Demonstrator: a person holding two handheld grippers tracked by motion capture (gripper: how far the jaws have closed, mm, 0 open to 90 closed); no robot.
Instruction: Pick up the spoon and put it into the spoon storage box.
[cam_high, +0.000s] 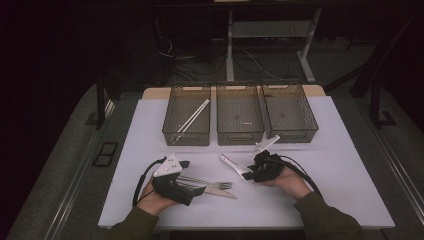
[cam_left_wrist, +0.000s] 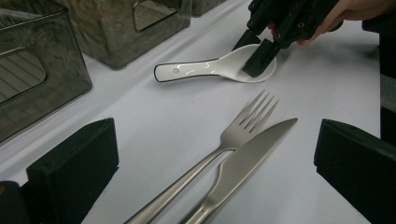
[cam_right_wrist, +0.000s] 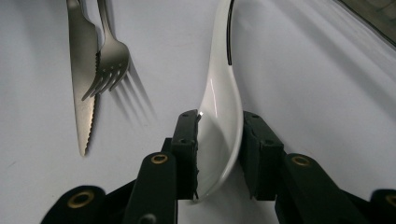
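Pinching the white spoon (cam_right_wrist: 219, 121) by its bowl, my right gripper (cam_right_wrist: 218, 154) has one jaw on each side of it, and the handle runs straight away from the jaws toward the three bins, the middle bin (cam_high: 240, 134) lying nearest. My left gripper (cam_left_wrist: 215, 172) sits spread wide over the fork (cam_left_wrist: 233, 135) and knife (cam_left_wrist: 247, 158), which lie side by side on the table with their tips pointing toward the spoon.

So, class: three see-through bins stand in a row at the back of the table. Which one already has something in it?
The left bin: white chopsticks lie slanted across its floor. The middle bin and the right bin hold nothing.
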